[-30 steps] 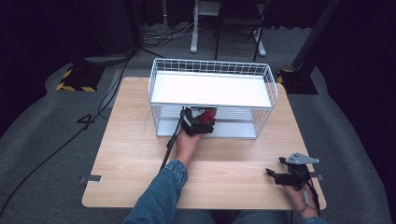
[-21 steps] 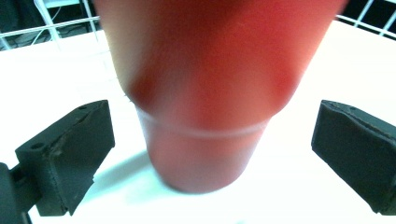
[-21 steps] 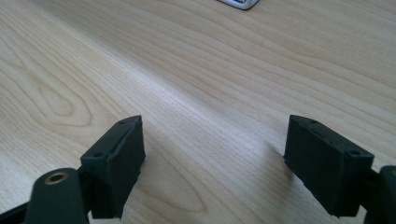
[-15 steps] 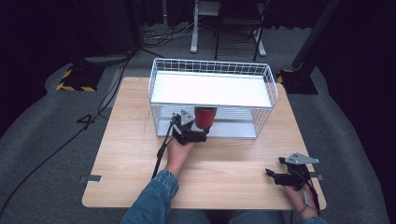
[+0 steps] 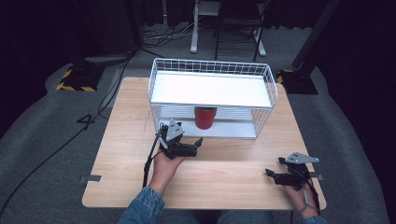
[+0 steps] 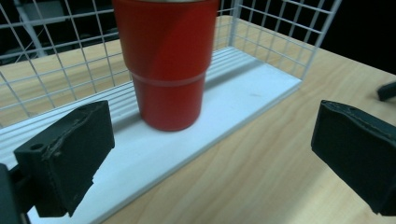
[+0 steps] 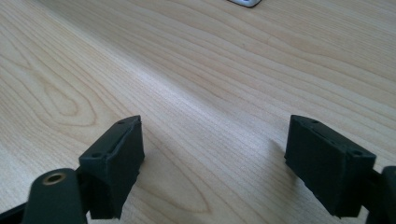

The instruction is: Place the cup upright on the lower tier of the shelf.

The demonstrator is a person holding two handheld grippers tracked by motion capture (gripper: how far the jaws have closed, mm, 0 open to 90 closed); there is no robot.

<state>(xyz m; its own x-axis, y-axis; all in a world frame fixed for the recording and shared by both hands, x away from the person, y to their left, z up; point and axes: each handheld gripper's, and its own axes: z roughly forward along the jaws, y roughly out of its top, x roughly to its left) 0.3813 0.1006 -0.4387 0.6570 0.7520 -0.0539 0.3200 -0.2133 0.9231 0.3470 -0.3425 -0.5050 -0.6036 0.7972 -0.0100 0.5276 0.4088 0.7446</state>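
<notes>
Standing upright at frame centre on the wire rack's (image 5: 264, 99) lower shelf: red tumbler (image 5: 204, 117) | rigid, smooth, likely slippery; grip the narrower base | left gripper (image 5: 190, 148) spread wide, empty | right gripper (image 5: 274, 176) likewise, lower right

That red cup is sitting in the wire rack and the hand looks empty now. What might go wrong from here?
Two risks, both guesses. The tall red plastic tumbler stands upright on the lower white shelf near its open front edge, so a bump from the open left gripper, just in front of it, might tip it onto the wooden table. The white wire rack leaves little headroom under its upper shelf, so reaching in again could snag the wires.
</notes>
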